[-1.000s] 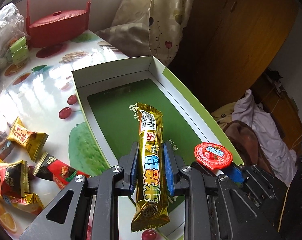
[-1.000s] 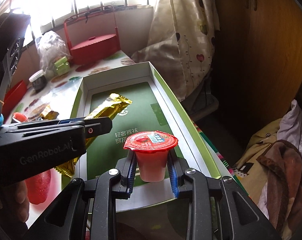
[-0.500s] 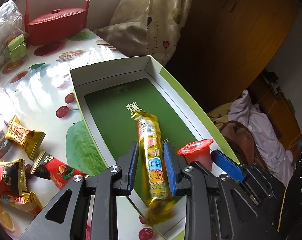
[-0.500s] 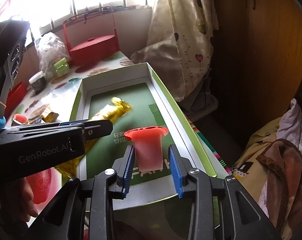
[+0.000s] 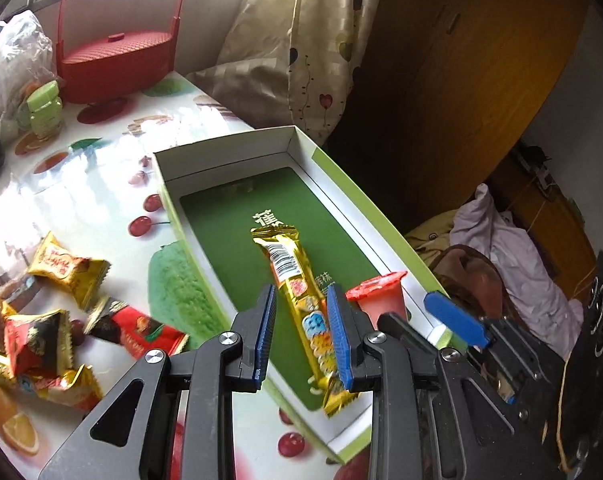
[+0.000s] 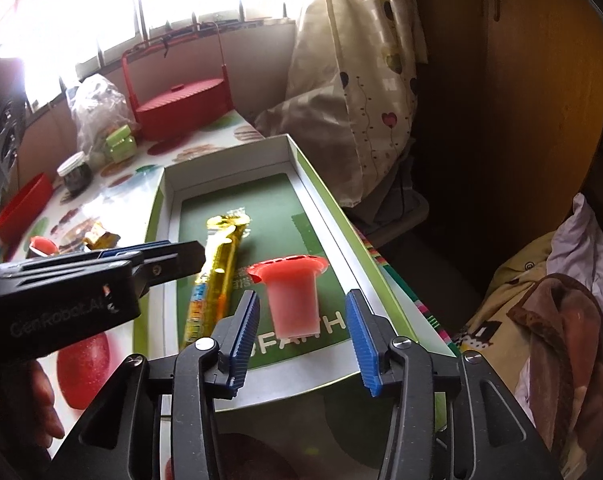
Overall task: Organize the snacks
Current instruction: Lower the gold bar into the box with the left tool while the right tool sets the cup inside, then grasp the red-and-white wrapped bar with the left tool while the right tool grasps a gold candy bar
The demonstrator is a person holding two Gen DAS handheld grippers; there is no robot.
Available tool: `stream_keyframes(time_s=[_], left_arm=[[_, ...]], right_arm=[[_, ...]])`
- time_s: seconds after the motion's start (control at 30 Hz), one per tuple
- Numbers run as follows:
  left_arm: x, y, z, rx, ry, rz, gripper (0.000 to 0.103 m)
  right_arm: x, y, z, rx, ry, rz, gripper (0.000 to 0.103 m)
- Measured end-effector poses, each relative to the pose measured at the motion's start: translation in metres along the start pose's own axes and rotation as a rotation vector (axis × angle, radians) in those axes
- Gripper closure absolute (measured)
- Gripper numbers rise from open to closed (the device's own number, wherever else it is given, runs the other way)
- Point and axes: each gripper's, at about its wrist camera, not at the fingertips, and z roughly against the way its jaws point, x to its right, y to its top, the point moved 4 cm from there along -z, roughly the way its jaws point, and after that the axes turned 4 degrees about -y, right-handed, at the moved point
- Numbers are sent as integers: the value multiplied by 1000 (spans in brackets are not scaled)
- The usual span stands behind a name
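Your gold foil snack bar [image 5: 301,304] lies lengthwise on the green printed floor of the shallow cardboard box [image 5: 229,152], its crimped ends shiny and wrinkled. Just to its right a small jelly cup [image 6: 291,296] with a red lid stands upright in the same box; its tapered translucent body shows pink. Your left tongs [image 5: 303,338] hang spread above the bar, the ribbed blue pads clear of the foil on both sides. Your right tongs [image 6: 303,334] are spread wide, either side of the cup without touching it. Left of the box, crinkly wrapped candies [image 5: 67,266] lie scattered on the glossy fruit-print counter [image 5: 81,184]. A red lidded basket [image 5: 115,64] sits at the far edge.
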Motion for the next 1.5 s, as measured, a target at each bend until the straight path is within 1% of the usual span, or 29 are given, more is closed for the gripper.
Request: stream_keyframes(time_s=[0.13,0.23,0.33,0.4,0.53,0.63,0.87,1.2,1.4,1.5], left_arm=[[-2,-5,14,14,21,-7,75],[-7,-9,24,18,62,-8,75],[-12,-13,35,34,55,-3,75],[-16,-16,43,45,81,-8,75],[-26,-20,57,63,107,-7,75],[-35,-25,68,75,108,12,75],[-51,-34,82,88,141,32,75],[-82,-47,104,115,187,81,75],[-115,-63,119,123,257,130,75],[-132,-71,129,132,319,138,75]], right_arm=[[-2,2,9,16,-2,-4,56],[-5,3,13,22,4,-9,56],[-9,4,20,33,15,-15,56],[-11,4,22,38,20,-13,55],[-20,6,29,50,33,-9,55],[-30,7,34,60,49,6,55],[-52,8,40,85,87,50,54],[-83,9,44,94,139,109,53],[-108,7,39,82,182,160,53],[-123,5,34,70,202,189,53]])
